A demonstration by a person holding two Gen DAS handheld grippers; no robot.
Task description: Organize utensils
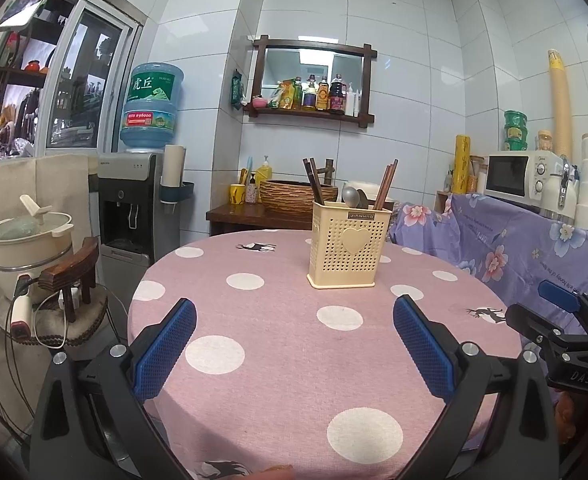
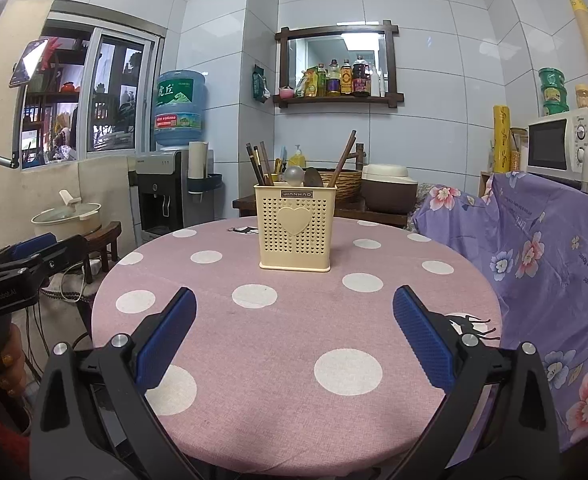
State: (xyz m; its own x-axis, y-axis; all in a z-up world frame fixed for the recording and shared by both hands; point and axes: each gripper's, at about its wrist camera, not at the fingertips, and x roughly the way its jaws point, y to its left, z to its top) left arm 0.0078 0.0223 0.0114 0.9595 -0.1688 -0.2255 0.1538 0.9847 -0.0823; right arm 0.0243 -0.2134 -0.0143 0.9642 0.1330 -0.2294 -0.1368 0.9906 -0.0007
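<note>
Utensil holder [image 1: 346, 246] with chopsticks [image 1: 386, 186] and spoons [image 1: 351, 197] stands on the dotted table [image 1: 278, 360]. Left gripper [image 1: 294, 350] and right gripper [image 2: 294, 336] both gape wide, empty. Only the right view shows a rice cooker [image 2: 386, 188].

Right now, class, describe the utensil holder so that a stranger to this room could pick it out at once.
Find the round table under its pink, white-dotted cloth. Toward its far side stands the utensil holder, the only object on it: a cream plastic box with perforated walls. A raised heart on its front and the dark chopsticks and metal spoons poking out of the top mark it.
</note>
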